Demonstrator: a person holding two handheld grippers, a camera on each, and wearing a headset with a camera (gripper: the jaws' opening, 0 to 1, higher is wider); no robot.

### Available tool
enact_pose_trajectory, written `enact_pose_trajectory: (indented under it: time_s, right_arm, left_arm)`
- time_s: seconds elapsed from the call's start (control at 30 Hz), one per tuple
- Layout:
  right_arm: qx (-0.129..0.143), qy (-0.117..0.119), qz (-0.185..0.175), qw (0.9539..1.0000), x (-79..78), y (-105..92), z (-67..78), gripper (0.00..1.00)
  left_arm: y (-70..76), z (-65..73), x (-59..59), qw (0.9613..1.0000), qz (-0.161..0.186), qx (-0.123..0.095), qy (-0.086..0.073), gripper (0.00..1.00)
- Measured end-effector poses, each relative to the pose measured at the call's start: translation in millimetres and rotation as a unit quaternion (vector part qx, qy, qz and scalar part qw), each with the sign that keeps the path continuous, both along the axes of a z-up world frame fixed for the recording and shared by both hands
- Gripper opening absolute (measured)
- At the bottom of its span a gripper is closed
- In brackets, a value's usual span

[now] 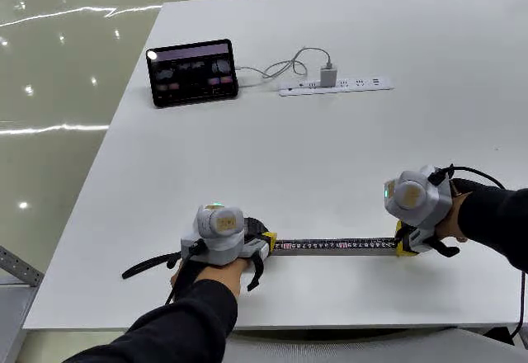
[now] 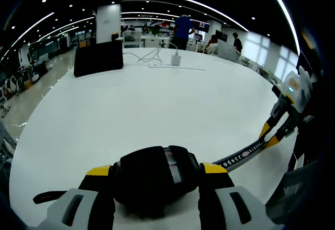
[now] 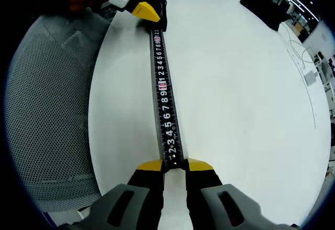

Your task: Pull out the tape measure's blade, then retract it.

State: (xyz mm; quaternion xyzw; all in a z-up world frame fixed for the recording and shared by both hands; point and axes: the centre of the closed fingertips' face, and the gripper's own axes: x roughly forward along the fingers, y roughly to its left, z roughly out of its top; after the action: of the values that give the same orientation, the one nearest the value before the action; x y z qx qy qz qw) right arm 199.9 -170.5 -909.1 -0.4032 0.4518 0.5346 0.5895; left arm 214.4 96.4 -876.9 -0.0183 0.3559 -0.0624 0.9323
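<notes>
On my white tabletop [image 1: 346, 157] stands a dark tablet [image 1: 192, 72], propped up. Right of the tablet lies a white power strip [image 1: 338, 86] with a charger [image 1: 328, 75], its cable [image 1: 276, 68] running to the tablet. Well nearer me than the tablet lies the tape measure [image 2: 154, 177], its blade [image 1: 334, 245] drawn out flat.

The blade [image 3: 165, 110] bears white numerals 2 to 9, then a red 10, counted from its tip; the tablet [image 1: 192, 72] screen text is unreadable
</notes>
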Motion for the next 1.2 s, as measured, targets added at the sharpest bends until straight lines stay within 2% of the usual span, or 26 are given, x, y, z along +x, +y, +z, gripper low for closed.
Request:
enact_pose_trajectory:
  time_s: [1.2]
  right_arm:
    - [0.015,-0.006,-0.006,0.9999,-0.4,13.6,-0.2,0.11]
  left_arm:
    - [-0.2,-0.6,-0.1,1.0,-0.001,0.002,0.003,0.61]
